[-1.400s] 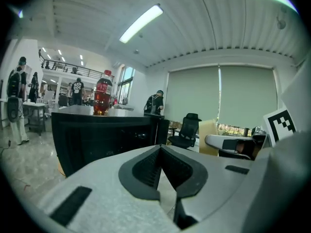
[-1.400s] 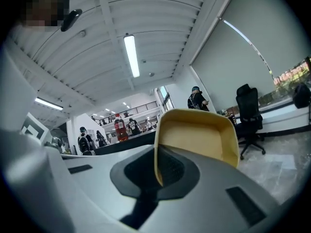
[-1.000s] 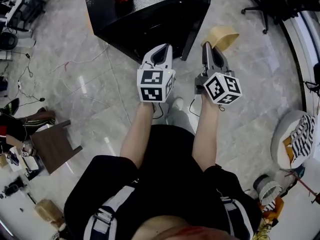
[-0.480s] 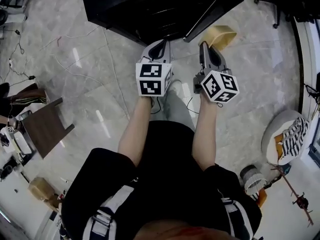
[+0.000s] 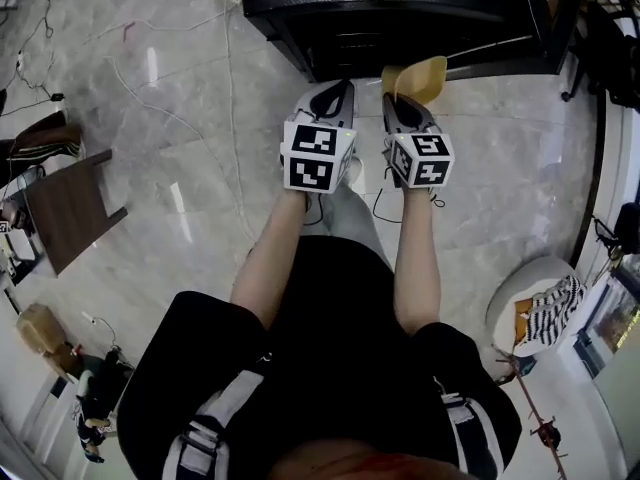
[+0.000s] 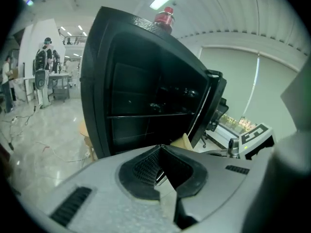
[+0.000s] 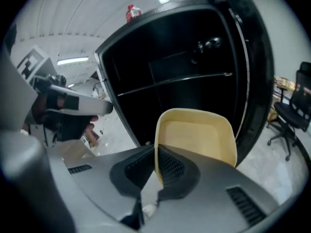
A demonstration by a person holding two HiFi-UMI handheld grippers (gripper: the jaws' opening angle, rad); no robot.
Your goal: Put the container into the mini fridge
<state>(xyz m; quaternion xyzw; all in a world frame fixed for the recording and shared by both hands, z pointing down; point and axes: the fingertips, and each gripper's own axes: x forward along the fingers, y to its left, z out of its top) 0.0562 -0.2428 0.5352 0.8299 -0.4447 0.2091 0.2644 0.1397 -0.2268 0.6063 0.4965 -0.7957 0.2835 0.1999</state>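
The black mini fridge (image 5: 400,8) stands just ahead with its front open and a wire shelf (image 7: 175,84) across its dark inside. Its door (image 7: 255,67) swings out to the right. My right gripper (image 5: 398,103) is shut on the rim of a shallow pale-yellow container (image 5: 418,76), which is tilted up on edge in front of the opening (image 7: 197,135). Just to its left, my left gripper (image 5: 335,86) is shut with nothing between its pads (image 6: 148,166). In the left gripper view a corner of the container (image 6: 183,142) shows past the jaws.
A red-capped bottle (image 6: 165,17) stands on top of the fridge. A brown stool (image 5: 65,213) and loose cables (image 5: 170,108) are on the marble floor to the left. A white round basket with striped cloth (image 5: 535,308) sits at the right; an office chair (image 7: 291,115) beyond the door.
The view has turned square onto the fridge. Both grippers have drawn closer together and nearer the opening, with the container still in the right one.
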